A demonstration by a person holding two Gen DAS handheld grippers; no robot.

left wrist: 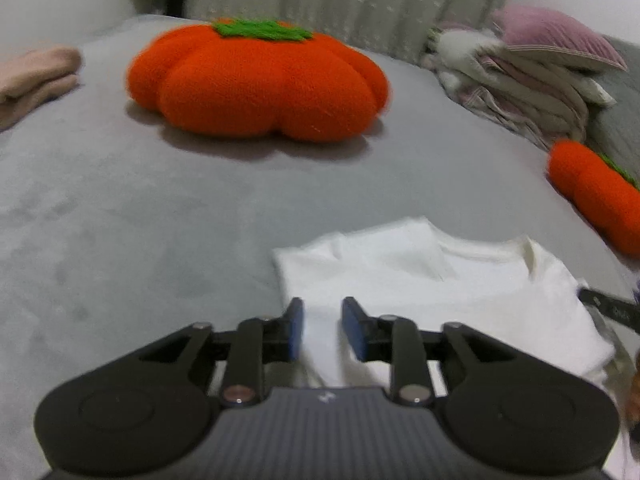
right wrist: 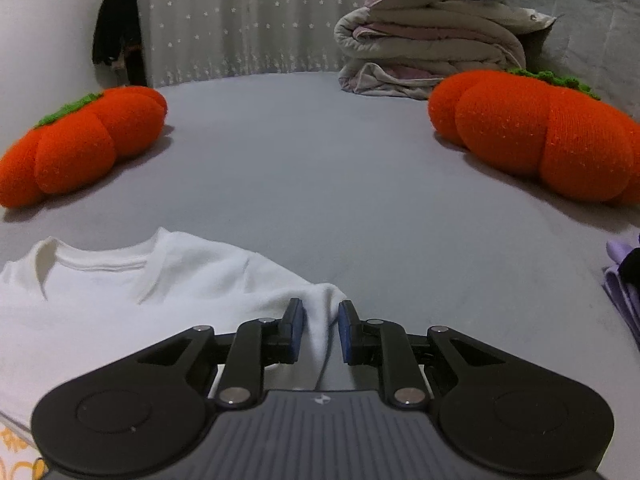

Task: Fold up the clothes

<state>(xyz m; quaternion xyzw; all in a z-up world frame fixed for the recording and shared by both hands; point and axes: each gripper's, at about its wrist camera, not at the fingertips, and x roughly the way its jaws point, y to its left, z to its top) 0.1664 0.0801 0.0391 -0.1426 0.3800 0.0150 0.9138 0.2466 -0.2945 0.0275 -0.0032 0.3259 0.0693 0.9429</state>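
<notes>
A white T-shirt [left wrist: 432, 284] lies flat on the grey bed, collar away from me. It also shows in the right wrist view [right wrist: 132, 300]. My left gripper [left wrist: 322, 326] is open, its blue pads straddling the shirt's left edge just above the cloth. My right gripper [right wrist: 322, 328] is open too, its pads either side of a raised fold at the shirt's right edge. Whether the pads touch the cloth I cannot tell. A black part of the right gripper [left wrist: 612, 308] shows at the shirt's right side in the left wrist view.
An orange pumpkin cushion [left wrist: 256, 80] sits beyond the shirt on the left, a second one [right wrist: 540, 132] on the right. Folded bedding with a purple pillow [right wrist: 432, 36] is at the back. A pink folded garment [left wrist: 36, 80] lies far left, purple cloth [right wrist: 624, 280] at the right edge.
</notes>
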